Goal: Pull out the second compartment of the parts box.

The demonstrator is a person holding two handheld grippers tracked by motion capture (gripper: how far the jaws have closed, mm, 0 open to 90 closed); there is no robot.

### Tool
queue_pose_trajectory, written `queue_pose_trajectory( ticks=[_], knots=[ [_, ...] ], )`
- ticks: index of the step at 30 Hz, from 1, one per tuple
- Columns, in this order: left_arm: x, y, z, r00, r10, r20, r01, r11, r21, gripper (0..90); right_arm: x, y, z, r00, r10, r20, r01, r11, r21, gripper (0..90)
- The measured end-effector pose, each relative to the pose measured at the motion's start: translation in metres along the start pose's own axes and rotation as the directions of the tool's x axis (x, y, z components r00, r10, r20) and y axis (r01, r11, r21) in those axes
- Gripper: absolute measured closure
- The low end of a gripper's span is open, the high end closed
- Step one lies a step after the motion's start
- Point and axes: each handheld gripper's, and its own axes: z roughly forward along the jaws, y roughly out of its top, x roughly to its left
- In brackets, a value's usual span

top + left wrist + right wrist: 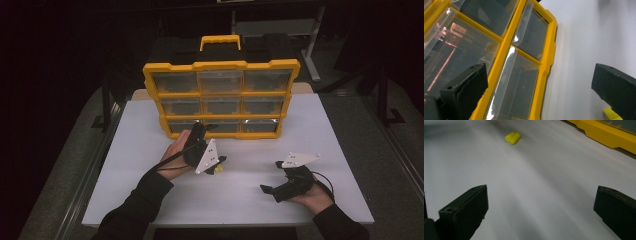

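Item: I am aiming my left gripper (209,131), jaws apart, squarely at the organizer's (220,65) near-row drawer (516,87); right gripper (267,189) idling apart.

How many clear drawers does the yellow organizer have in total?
9 in the yellow organizer: three rows of three, top, middle and bottom; the left gripper partly hides the bottom row.

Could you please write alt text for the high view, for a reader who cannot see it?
A person's two hands hold tools over a white table: the left tool reaches the bottom row of a yellow drawer organizer, and the right tool rests open nearer the table's front. A small yellow piece lies by the left hand.
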Motion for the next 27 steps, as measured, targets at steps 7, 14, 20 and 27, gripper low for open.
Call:
queue_pose_trajectory(
  ticks=[7, 14, 20, 27],
  knots=[
    [-0.0003, 0.0, -0.0007, 0.9994, 0.027, -0.02, -0.027, 0.9996, 0.007, 0.3, -0.0003, -0.0001, 0.0, 1.0, -0.001, 0.001, 0.001, 1.0, 0.0, 0.0],
    [-0.0022, 0.0005, -0.0007, 0.9966, 0.072, -0.04, -0.071, 0.9973, 0.02, 0.3, -0.0004, -0.0002, -0.0002, 1.0, -0.003, 0.002, 0.003, 1.0, 0.001, 0.0],
    [-0.0033, 0.0013, -0.0016, 0.9913, 0.113, -0.067, -0.111, 0.9934, 0.028, 0.3, -0.0007, -0.0004, -0.0001, 1.0, -0.004, 0.003, 0.004, 1.0, 0.001, 0.0],
    [-0.0074, 0.0013, -0.0007, 0.9804, 0.174, -0.092, -0.17, 0.9841, 0.051, 0.3, -0.0008, -0.0004, 0.0001, 1.0, -0.004, 0.006, 0.004, 1.0, 0.002, 0.0]
  ],
)
